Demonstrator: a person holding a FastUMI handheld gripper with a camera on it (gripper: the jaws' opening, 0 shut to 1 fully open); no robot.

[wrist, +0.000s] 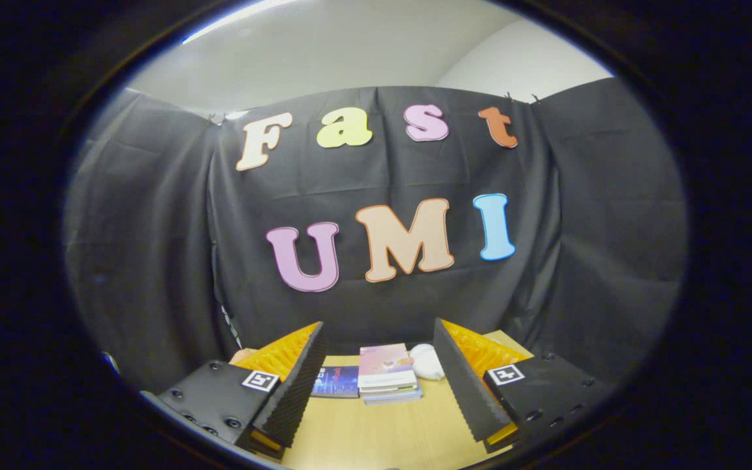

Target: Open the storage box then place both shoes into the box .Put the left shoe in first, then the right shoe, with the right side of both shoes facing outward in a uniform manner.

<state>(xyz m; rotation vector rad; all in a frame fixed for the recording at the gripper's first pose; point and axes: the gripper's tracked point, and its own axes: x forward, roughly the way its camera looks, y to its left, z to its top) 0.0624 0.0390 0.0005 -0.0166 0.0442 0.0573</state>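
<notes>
On the pale wooden tabletop (pixel 376 431) before the black cloth wall, a rounded white object (pixel 427 361), perhaps a light, soft shoe you'd pinch at the heel collar, lies beside a stack of books (pixel 387 376), beyond your gripper (pixel 376 385), fingers spread apart and empty.

Books and a white bundle on a wooden table

A small stack of books (pixel 387 375) with a pink cover on top lay on the light wooden table (pixel 376 437), near its far edge. A dark blue book (pixel 337 382) lay flat just beside the stack, touching or nearly touching it on one side. On the stack's other side sat a rounded white object (pixel 427 361), too small to identify. Behind the stack hung a black cloth wall (pixel 154 228).
</notes>
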